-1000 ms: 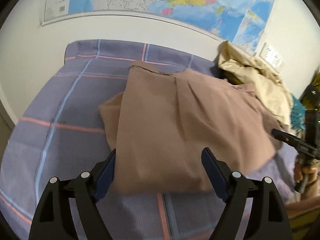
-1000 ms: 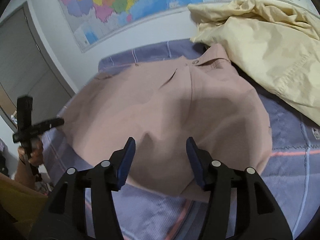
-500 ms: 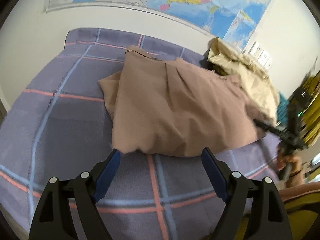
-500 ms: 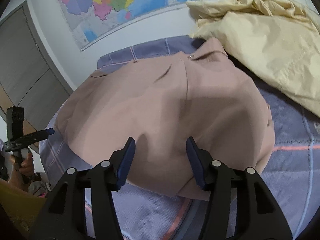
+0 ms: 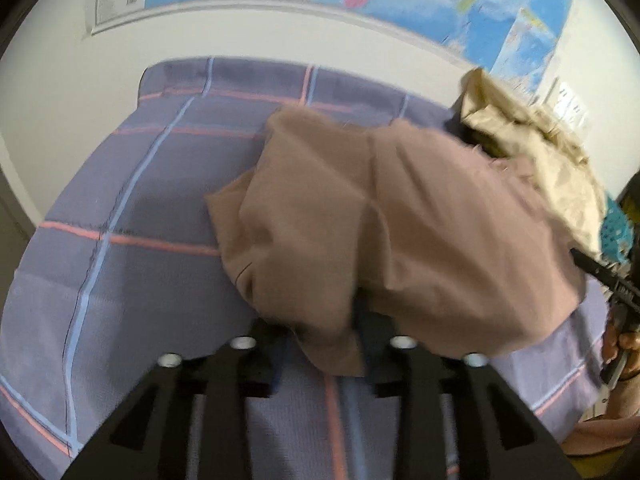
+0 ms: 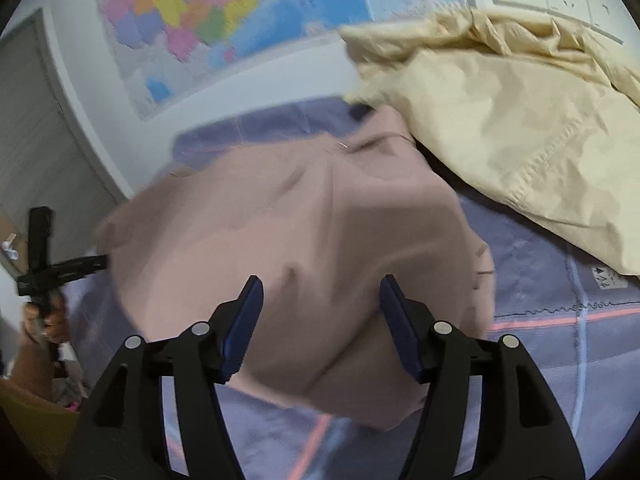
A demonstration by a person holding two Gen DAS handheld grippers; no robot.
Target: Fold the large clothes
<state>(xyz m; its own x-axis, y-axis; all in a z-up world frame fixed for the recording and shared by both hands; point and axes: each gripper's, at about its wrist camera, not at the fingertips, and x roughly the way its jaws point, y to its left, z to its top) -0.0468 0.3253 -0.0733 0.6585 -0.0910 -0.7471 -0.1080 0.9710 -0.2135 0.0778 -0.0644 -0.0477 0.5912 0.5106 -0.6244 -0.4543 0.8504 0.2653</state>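
Left gripper (image 5: 320,332): jaws have just been closing, now clamped on the shirt's near edge.
Right gripper (image 6: 320,328): jaws have just been widening; released, pads clear of the fabric.
Shirt (image 6: 288,240): tan, rumpled on the checked bedspread (image 5: 132,240), beside a cream garment (image 6: 520,120).

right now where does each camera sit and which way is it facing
Left wrist: on the left gripper, angled down at the pink-brown shirt; jaws have just been closing, a shirt fold between them; right gripper at the edge.
Right wrist: on the right gripper, jaws apart over the shirt; left gripper at the edge.
Both share the shirt, cream garment, checked bedsheet and wall map.
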